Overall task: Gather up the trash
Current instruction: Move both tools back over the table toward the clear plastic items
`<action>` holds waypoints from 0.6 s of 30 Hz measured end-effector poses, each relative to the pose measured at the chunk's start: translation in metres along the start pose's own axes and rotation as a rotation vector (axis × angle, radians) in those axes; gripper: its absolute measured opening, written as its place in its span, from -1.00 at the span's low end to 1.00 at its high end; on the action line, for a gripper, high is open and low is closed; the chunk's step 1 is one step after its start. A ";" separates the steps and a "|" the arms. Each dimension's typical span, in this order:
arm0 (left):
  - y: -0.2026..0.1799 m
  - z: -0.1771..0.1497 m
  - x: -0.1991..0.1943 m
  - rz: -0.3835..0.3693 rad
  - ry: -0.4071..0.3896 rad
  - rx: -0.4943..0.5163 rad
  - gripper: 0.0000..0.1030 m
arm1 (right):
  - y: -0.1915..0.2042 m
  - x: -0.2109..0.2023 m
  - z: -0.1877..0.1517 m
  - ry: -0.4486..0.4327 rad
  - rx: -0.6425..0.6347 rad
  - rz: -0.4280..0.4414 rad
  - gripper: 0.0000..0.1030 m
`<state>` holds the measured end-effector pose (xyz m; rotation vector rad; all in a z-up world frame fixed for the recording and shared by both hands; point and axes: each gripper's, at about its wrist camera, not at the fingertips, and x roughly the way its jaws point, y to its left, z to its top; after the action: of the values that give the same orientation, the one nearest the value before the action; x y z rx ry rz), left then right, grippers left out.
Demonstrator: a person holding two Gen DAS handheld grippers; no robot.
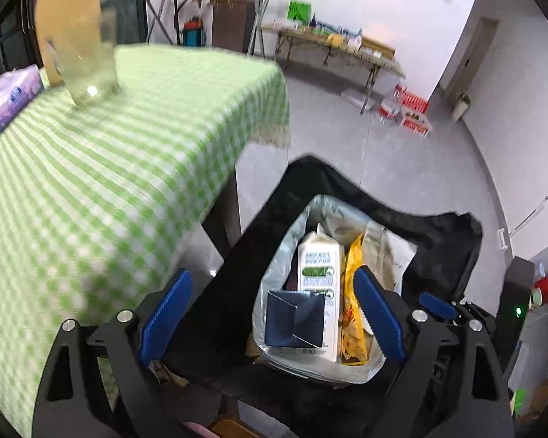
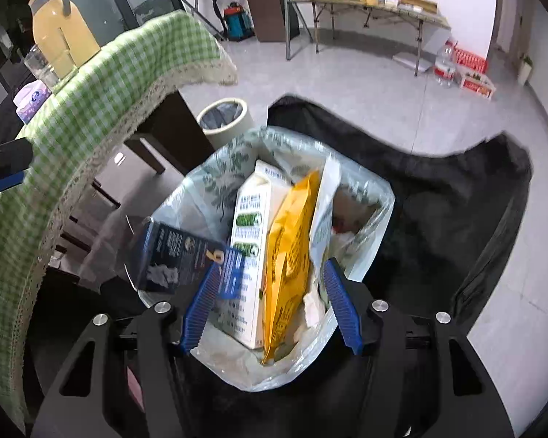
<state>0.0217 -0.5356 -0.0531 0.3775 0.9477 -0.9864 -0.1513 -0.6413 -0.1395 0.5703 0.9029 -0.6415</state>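
Note:
A clear plastic trash bag [image 1: 281, 255] [image 2: 215, 168] stands open on black fabric. In it are a white milk carton [image 1: 318, 277] [image 2: 252, 241] and a yellow snack bag [image 1: 350, 314] [image 2: 288, 255]. A dark blue box [image 1: 296, 319] [image 2: 175, 255] lies tilted at the bag's left rim. My left gripper [image 1: 272, 275] hangs above the bag, jaws wide open and touching nothing; part of it shows at the far left of the right wrist view [image 2: 3, 171]. My right gripper [image 2: 272, 267] [image 1: 438, 304] is over the bag's near edge, open, its pads clear of the carton and snack bag.
A table with a green checked cloth [image 1: 109, 168] [image 2: 91, 102] stands left of the bag. It carries a yellow jug [image 2: 60, 36], a glass [image 1: 91, 73] and a tissue pack [image 1: 11, 95]. A small white bin [image 2: 224, 116] sits on the floor beyond. The black fabric [image 2: 438, 219] spreads to the right.

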 end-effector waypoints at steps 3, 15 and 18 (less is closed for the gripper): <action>0.010 -0.001 -0.035 0.001 -0.093 0.006 0.72 | 0.008 -0.022 0.013 -0.079 -0.021 -0.040 0.18; 0.127 -0.047 -0.207 0.192 -0.422 -0.118 0.85 | 0.117 -0.110 0.060 -0.385 -0.153 0.064 0.44; 0.169 -0.064 -0.237 0.253 -0.460 -0.186 0.85 | 0.160 -0.125 0.067 -0.429 -0.193 0.135 0.46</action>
<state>0.0813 -0.2770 0.0823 0.1000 0.5506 -0.7033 -0.0589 -0.5463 0.0285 0.2994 0.5100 -0.5207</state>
